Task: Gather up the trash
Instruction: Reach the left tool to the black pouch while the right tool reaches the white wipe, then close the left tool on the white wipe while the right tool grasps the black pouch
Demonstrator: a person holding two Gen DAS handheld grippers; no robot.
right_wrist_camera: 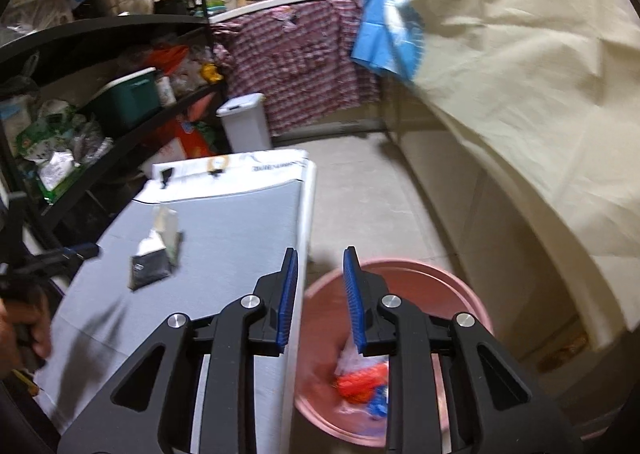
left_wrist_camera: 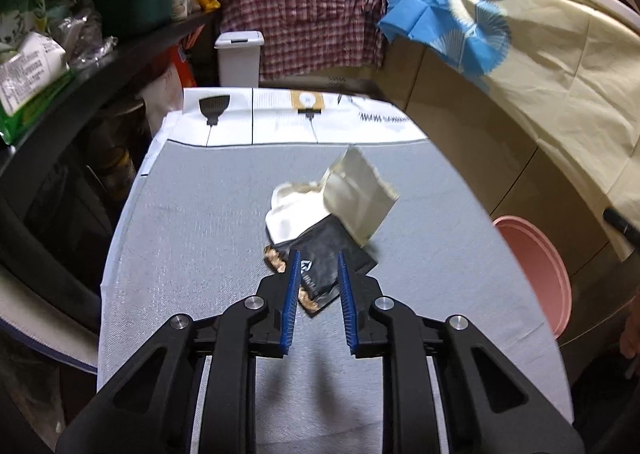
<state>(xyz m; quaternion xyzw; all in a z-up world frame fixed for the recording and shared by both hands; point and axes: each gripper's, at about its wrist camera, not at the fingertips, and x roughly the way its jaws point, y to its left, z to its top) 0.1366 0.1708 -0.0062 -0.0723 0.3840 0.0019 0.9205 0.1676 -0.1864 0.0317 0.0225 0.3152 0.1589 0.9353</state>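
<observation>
A crumpled cream and black wrapper [left_wrist_camera: 332, 214] lies in the middle of the grey table top [left_wrist_camera: 192, 238]. My left gripper [left_wrist_camera: 319, 258] is open and empty, its blue pads on either side of the wrapper's near black end. The wrapper also shows in the right wrist view [right_wrist_camera: 154, 254]. My right gripper [right_wrist_camera: 320, 254] is open and empty above the pink basin [right_wrist_camera: 416, 286] on the floor right of the table. An orange, blue and clear plastic wrapper [right_wrist_camera: 362, 382] lies inside the basin.
A white lidded bin [left_wrist_camera: 239, 58] stands beyond the table's far end. A black shelf rack [left_wrist_camera: 80, 66] full of goods runs along the left. A counter draped with cream and blue cloth [left_wrist_camera: 540, 66] runs along the right. The basin's rim [left_wrist_camera: 536, 274] shows beside the table.
</observation>
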